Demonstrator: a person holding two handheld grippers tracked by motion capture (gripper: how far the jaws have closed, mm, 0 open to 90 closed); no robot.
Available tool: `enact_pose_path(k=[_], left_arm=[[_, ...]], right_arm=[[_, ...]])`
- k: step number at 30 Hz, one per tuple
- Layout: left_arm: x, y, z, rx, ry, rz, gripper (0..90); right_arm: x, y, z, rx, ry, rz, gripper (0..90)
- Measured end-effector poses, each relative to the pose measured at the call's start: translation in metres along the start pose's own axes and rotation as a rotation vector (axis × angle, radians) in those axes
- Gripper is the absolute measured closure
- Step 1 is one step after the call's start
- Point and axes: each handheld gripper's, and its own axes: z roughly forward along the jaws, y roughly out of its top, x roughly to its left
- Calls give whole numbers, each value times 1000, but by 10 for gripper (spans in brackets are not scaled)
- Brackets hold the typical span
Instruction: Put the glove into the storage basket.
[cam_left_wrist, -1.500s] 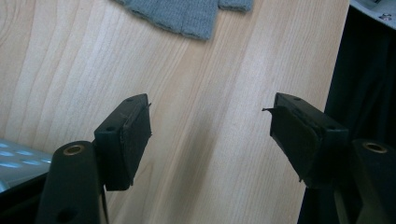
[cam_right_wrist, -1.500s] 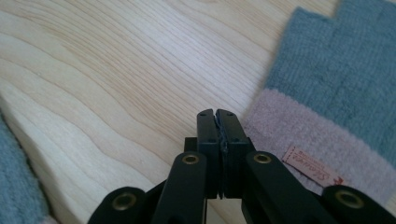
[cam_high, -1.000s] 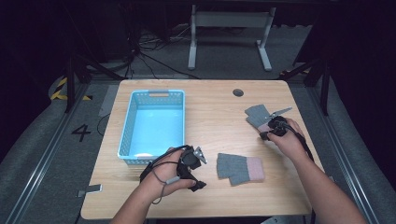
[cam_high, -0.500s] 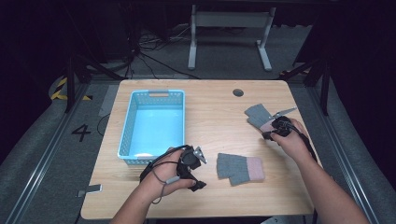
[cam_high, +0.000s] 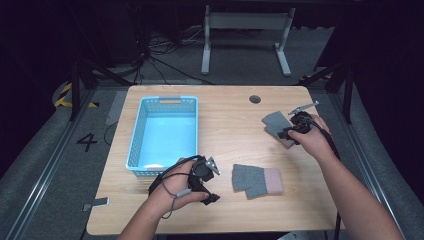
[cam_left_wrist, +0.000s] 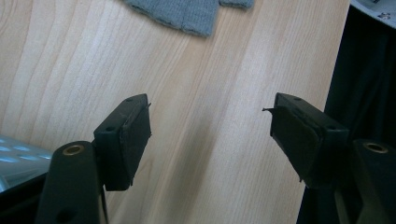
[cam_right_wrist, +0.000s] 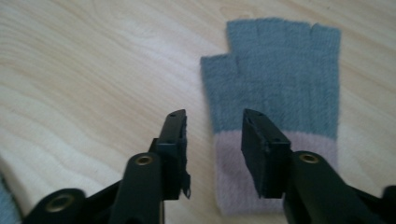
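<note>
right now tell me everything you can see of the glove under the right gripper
The glove is a fingerless knit one, grey over the palm and short finger stubs, with a pale pink cuff. It looks soft and woolly. It lies flat on the wooden table near its right edge, cuff toward the right gripper. That gripper's fingers have just been opening and now stand apart just above the cuff's edge, not pressing it. In the high view the hand covers part of it.

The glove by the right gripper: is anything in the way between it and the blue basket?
Nothing visible is. Between the glove under the right gripper and the blue basket lies only bare table. The other glove lies nearer the person, off that line.
</note>
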Motion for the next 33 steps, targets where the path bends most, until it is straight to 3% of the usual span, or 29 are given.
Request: enact_pose_path(k=[5,15,26,33], left_arm=[[0,-1,0,7,0,-8,294],[0,-2,0,2,2,-6,293],[1,-2,1,7,-3,-5,293],[0,-2,2,11,-2,0,292]], right_arm=[[-9,7,7,-5,-18,17,521],[-28,13,21,3,-43,59,467],[-37,10,42,27,-55,75,447],[-39,9,45,51,-60,74,497]])
